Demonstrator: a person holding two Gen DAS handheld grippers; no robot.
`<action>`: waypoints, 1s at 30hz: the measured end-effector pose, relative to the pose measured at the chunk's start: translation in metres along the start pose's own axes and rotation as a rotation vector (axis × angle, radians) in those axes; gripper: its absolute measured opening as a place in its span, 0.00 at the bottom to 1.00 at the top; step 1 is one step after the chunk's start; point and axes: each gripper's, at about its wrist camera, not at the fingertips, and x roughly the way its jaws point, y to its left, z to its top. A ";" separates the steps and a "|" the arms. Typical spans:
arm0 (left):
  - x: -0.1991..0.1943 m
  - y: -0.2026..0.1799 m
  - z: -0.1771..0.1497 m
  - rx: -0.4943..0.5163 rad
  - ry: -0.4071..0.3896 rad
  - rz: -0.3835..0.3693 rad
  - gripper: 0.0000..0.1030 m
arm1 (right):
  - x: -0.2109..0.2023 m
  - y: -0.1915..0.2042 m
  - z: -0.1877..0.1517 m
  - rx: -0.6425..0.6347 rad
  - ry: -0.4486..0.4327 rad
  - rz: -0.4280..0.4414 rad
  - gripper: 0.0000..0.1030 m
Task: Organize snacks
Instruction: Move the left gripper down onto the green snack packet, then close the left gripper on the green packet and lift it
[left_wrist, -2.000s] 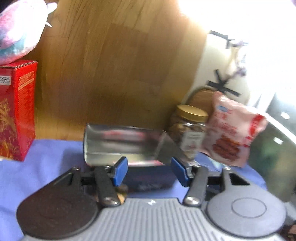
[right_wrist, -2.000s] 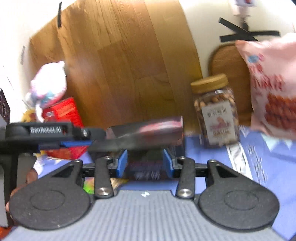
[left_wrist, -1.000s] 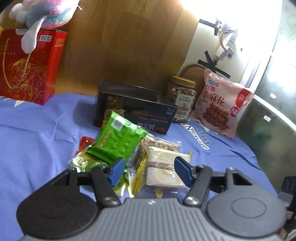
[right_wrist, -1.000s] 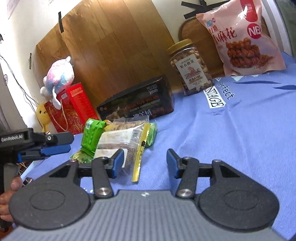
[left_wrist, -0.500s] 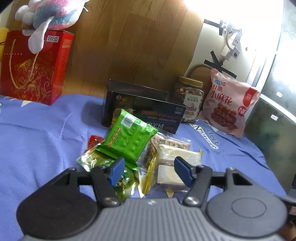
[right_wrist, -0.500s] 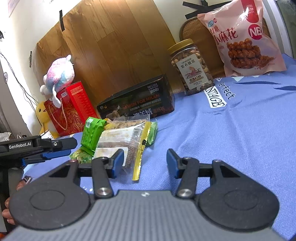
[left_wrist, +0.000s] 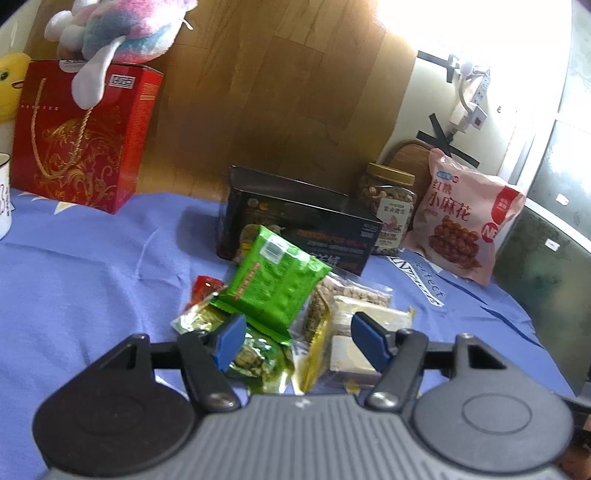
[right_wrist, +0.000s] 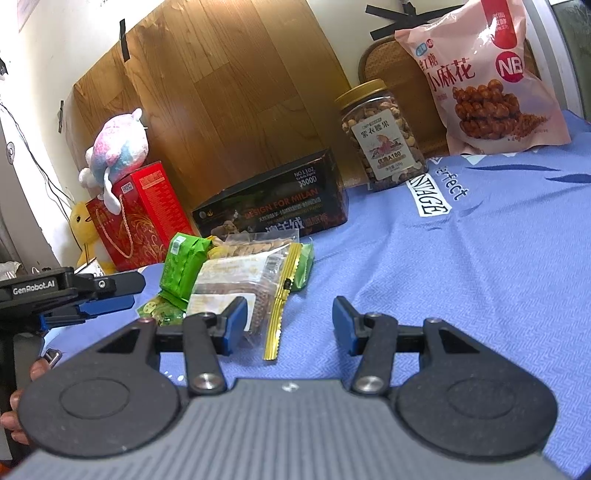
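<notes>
So there's a table covered in a blue-purple printed cloth (right_wrist: 480, 258), and in the middle of it sits a little heap of snack packets. Top of the heap is a bright green foil snack pack (left_wrist: 280, 284), tilted, resting on a crinkly green-and-yellow wrapper (left_wrist: 255, 354) with a small red wrapper (left_wrist: 205, 288) poking out just beside it. Right next to those is a clear zip bag with a gold strip, full of pale bars and nuts (right_wrist: 243, 288).

Behind the heap, toward the far edge of the table, lies a long black printed box (right_wrist: 273, 206), touching or nearly touching the packets. Further along the far edge stand a clear plastic nut jar with a gold lid (right_wrist: 380, 136) and a big pink bag of twisted fried dough snacks (right_wrist: 480, 81), both propped against the wall side. Over at the far left corner there's a red gift bag with gold cord handles (left_wrist: 81, 136) with a pastel plush toy (left_wrist: 118, 26) slumped on top.

Left gripper (left_wrist: 299, 339) hovers low right over the near side of the heap, jaws spread wide, holding nothing. Right gripper (right_wrist: 288, 321) sits just right of the zip bag, jaws also spread and empty, its left finger close to the bag's edge
</notes>
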 end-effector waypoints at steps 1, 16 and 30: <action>-0.001 0.003 0.001 -0.008 0.001 -0.001 0.63 | -0.001 -0.001 0.000 0.003 -0.004 0.004 0.53; -0.008 0.037 0.017 -0.115 0.002 -0.071 0.60 | 0.013 0.005 0.040 0.064 0.026 0.120 0.53; 0.018 0.080 0.019 -0.314 0.053 -0.112 0.60 | 0.130 0.062 0.071 -0.074 0.236 0.246 0.25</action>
